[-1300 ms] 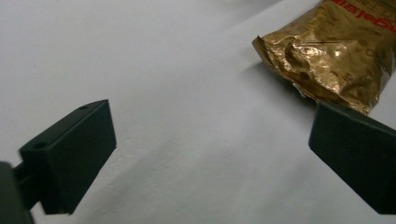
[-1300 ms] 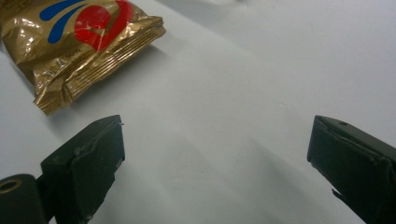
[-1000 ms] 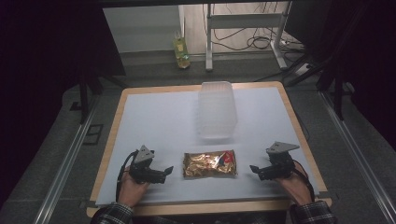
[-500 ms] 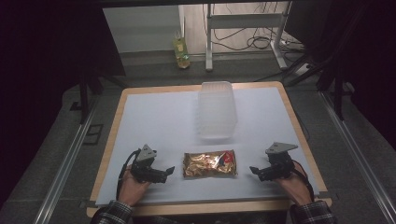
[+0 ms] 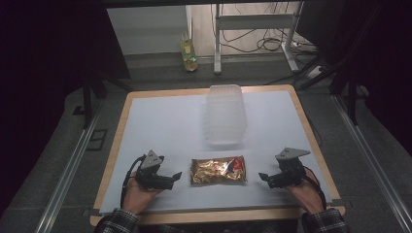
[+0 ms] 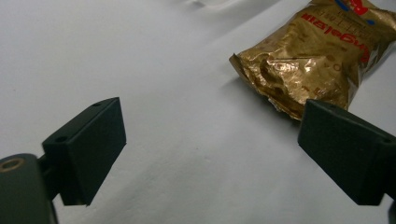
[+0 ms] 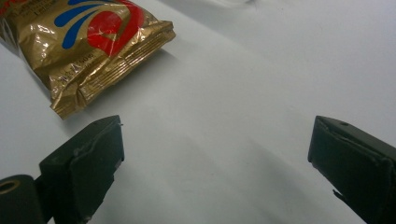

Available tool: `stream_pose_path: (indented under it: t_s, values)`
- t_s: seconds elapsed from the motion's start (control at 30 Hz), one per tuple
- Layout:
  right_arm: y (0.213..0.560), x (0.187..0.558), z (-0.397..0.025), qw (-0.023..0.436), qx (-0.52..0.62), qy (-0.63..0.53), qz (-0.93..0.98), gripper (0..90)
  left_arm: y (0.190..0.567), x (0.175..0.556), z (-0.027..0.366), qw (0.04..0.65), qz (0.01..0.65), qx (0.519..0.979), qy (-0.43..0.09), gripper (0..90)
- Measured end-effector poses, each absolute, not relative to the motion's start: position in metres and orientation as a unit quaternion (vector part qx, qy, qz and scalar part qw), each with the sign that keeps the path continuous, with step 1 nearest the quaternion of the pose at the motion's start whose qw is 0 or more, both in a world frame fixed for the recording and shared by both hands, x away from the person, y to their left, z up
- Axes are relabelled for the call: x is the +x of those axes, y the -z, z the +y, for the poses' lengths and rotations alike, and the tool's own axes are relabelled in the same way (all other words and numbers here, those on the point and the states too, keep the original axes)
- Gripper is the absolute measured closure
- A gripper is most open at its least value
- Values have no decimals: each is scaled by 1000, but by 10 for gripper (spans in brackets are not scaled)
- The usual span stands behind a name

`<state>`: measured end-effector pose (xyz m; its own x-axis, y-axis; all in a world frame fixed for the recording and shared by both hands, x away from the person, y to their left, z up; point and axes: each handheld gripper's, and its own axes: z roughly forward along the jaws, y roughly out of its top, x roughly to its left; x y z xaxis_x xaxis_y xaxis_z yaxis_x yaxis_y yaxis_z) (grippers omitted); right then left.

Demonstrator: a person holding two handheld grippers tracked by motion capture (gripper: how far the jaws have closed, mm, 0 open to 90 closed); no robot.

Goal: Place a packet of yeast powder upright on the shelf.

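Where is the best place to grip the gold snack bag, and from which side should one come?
Probably the crimped end seam: the snack bag lies flat, its puffed middle likely too wide and slippery. The left hand-held gripper, jaws open, faces the left seam; come in low from there and close over that flat edge.

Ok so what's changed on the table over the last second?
The left gripper has edged toward the gold bag, jaws open, not touching it. The right gripper has barely moved, also open and short of the bag. Nothing was taken hold of or let go. The bag and the clear tub stayed put on the table.
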<state>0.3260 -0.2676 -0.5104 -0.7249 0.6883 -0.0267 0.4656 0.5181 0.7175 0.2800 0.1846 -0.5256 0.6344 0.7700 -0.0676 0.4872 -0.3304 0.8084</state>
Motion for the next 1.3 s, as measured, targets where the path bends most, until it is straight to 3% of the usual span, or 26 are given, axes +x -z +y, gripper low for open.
stream_pose_path:
  t_s: [0.67, 1.07, 1.3]
  values:
    - [506, 321, -256, 146, 324, -369, 859, 35, 522, 275, 174, 431, 354, 819, -138, 372]
    - [504, 318, -244, 134, 310, -376, 863, 35, 518, 274, 162, 439, 339, 821, -135, 497]
    - [503, 317, -240, 126, 307, -382, 862, 35, 519, 276, 150, 443, 328, 826, -118, 639]
